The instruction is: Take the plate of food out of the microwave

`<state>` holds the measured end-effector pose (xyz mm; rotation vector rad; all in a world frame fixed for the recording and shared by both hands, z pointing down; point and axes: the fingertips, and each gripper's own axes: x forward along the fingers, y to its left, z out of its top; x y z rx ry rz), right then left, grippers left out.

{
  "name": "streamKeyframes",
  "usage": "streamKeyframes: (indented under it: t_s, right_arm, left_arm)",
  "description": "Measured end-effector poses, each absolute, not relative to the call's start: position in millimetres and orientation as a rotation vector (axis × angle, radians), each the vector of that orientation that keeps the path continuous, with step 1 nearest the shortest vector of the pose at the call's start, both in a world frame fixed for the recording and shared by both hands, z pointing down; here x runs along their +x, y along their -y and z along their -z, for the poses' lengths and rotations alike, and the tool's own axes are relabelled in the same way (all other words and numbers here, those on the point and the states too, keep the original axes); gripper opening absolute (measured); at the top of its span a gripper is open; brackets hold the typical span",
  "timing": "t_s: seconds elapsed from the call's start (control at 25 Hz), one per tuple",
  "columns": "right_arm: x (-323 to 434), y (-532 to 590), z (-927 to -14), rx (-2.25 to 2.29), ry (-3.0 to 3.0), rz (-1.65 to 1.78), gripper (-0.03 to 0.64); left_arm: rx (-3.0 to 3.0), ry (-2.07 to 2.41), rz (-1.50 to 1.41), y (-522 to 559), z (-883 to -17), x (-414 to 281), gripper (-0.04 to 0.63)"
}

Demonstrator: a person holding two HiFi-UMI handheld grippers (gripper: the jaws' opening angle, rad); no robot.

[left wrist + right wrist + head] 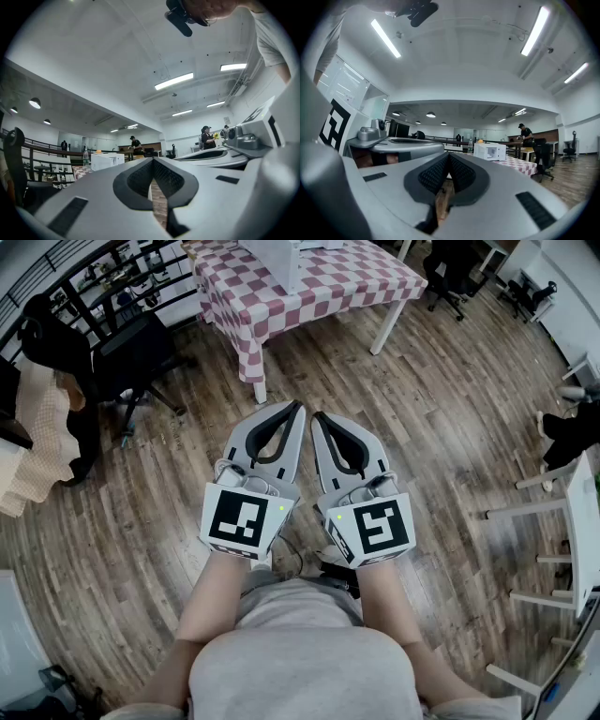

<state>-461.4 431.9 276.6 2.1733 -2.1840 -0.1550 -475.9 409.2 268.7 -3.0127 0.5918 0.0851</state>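
Head view shows the left hand-held gripper (296,411) and right hand-held gripper (319,418) side by side over brown wooden plank floor (441,418), both closed and empty. The gripper views add the front of the white box microwave (490,151), far off on the red-and-white checked bench (309,282). The plate inside cannot be made out. A black office chair (141,352) stands left of the bench.

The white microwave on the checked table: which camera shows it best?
Right gripper view: the white box-shaped microwave stands whole, front visible. Left gripper view shows it with its base hidden. Head view cuts it off at the top edge.
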Motion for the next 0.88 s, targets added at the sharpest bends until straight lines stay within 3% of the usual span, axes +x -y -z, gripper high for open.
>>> streamKeyframes:
  t_s: [0.88]
  right_arm:
    - [-272.1,-487.3,-269.2,2.027,2.340,0.119,0.025]
  left_arm:
    - [-2.973,-0.838,-0.077,-460.9,-268.0,-294.8,0.002]
